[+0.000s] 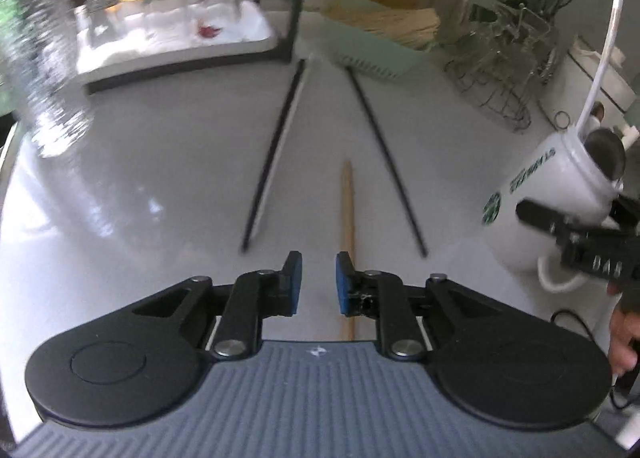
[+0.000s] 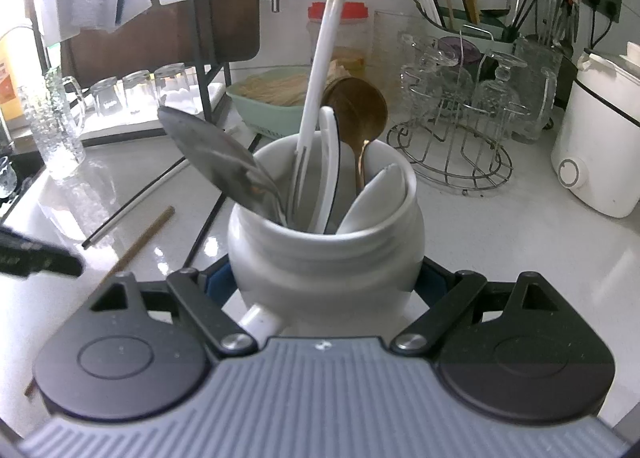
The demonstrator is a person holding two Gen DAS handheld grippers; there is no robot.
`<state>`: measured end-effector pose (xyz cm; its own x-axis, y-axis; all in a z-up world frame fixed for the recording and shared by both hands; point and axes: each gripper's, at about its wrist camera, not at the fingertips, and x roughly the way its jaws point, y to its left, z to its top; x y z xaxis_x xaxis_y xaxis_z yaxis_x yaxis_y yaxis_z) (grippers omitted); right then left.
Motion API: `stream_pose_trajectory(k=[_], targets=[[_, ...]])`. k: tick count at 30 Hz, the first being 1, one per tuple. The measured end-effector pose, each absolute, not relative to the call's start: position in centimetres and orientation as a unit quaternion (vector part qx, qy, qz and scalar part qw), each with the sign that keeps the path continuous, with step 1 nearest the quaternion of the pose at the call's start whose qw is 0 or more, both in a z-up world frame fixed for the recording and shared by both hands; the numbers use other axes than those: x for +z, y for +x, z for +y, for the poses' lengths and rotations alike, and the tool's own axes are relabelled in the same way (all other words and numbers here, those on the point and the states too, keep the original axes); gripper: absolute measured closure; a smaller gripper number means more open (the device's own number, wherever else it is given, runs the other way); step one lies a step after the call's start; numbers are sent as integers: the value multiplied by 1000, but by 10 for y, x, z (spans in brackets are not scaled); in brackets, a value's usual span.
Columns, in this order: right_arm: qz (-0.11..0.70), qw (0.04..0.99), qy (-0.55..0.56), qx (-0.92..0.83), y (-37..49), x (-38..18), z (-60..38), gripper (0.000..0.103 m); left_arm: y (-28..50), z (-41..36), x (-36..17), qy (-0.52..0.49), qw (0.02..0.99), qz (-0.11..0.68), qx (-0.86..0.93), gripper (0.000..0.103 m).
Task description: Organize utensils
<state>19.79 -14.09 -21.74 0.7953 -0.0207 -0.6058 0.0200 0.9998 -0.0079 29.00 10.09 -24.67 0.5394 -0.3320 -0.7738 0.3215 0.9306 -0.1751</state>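
A white mug (image 2: 324, 234) with a green round logo on its side is clamped between the blue pads of the right gripper (image 2: 324, 282), its handle turned back toward the camera. It is filled with utensils: a steel spoon (image 2: 216, 161), a long white-handled fork (image 2: 320, 69), a brass ladle (image 2: 356, 105) and 2 white spoons (image 2: 332, 161). The top of the fork is cut off by the upper edge of the right wrist view.

On the grey-white worktop (image 1: 160, 177) 4 chopsticks are left lying loose: a black one (image 1: 276, 153) touching a white one (image 1: 288, 137), a second black one (image 1: 384, 161) apart from them, and a wooden one (image 1: 347, 225). The lower end of the wooden chopstick is hidden behind the left gripper (image 1: 318, 282), whose fingers are held slightly apart with nothing gripped; the stick is seen just beside its right pad.

The left edge of the left wrist view is smeared by blur, so the clear glass things there cannot be made out. A green basket (image 1: 372, 49) of wooden sticks is seen toward the worktop's far edge.
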Motion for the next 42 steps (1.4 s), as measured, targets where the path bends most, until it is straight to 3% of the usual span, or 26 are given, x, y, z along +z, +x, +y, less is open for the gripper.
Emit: stream_pose_trajectory(k=[8,29,32,35,42], targets=[[328,944,3,-18,202,-216,-139,11,328,67,-259,-1,858,465,-218,78],[350,937,1,-15,206,-215,-140,11,365,-5,-253,144,820,512,-211,78],[355,935,-1,-6,208,-215,-141,11,367,-9,-253,151,815,518,-211,81],[370,929,-6,11,213,-212,-143,12,371,-13,-253,153,809,525,-215,95],[390,920,-16,40,222,-209,-146,12,369,-25,-254,182,813,510,-216,96]])
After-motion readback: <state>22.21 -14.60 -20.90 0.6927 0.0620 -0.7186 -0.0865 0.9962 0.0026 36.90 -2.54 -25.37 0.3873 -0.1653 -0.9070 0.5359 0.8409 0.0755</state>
